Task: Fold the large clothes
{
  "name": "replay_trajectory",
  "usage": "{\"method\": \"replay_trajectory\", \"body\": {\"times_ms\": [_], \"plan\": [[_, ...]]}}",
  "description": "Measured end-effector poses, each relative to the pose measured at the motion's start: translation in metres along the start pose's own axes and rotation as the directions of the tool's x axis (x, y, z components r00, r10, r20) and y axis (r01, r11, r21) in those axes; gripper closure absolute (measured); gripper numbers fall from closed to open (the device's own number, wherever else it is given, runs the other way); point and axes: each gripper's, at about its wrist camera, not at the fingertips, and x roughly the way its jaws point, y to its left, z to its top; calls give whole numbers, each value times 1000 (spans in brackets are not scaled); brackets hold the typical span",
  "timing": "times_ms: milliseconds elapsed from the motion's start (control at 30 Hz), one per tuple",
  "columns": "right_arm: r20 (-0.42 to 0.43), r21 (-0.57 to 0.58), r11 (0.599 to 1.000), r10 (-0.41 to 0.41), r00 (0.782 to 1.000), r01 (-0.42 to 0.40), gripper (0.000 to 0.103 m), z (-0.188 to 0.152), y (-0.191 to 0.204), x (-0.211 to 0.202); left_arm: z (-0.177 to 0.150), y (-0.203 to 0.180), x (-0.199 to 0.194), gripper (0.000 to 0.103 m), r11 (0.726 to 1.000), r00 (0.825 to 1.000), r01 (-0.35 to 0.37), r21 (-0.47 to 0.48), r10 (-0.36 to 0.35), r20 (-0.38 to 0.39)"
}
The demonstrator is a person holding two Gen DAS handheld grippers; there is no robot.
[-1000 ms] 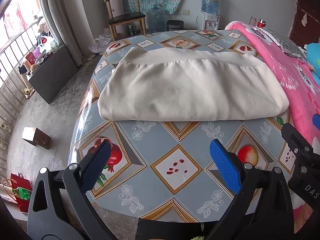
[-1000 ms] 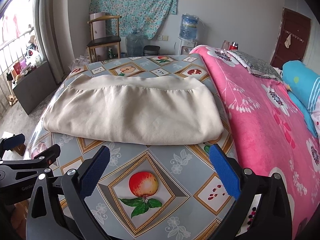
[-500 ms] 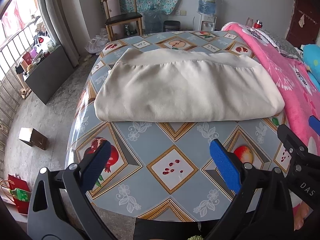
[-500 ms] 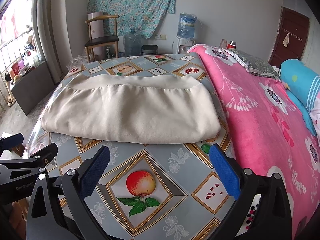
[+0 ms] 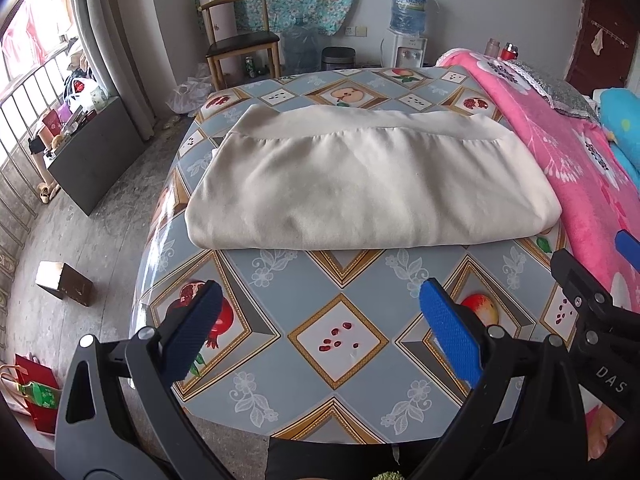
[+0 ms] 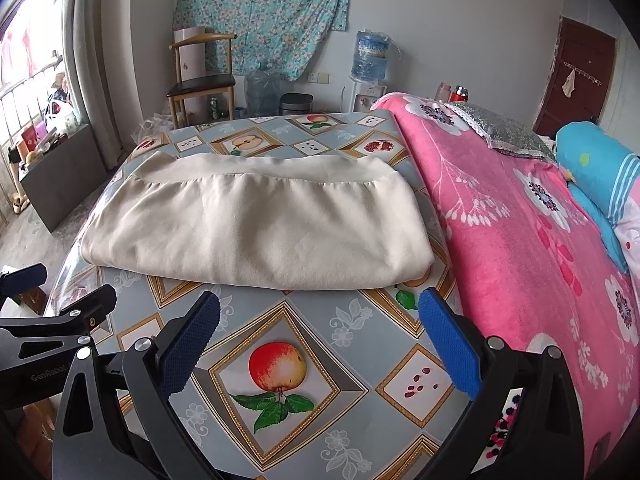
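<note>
Garment (image 5: 372,184) nearer; bare tablecloth (image 5: 340,280) before fingers (image 5: 448,332)

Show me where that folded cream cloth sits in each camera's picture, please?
Left wrist: the cream cloth lies mid-frame, beyond the open fingers.
Right wrist: the cloth lies left of centre.
Shared landmark: the water dispenser bottle by the back wall.
</note>
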Motion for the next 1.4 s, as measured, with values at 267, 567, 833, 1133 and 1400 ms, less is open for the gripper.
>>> {"method": "replay_trajectory", "body": {"times_ms": [267,567,833,1133,1400], "plan": [[0,1,1000,-2,1000,2,6,0,-1,-1,0,0,0,8,1000,1000,-2,-1,2,1],[1,1,1000,-3,1000,3,6,0,-2,-1,0,0,0,8,1000,1000,-2,-1,2,-1],[-1,3,1000,-5,1000,5,6,-1,-4,-3,0,0,0,8,1000,1000,-2,-1,2,-1],[-2,3,1000,-8,1000,8,6,-1,-4,-2,0,0,0,8,1000,1000,-2,-2,2,-1],[-11,3,1000,-13,1000,13,6,-3,-7,0,-1,1,1,8,1000,1000,-2,-3,2,-2]]}}
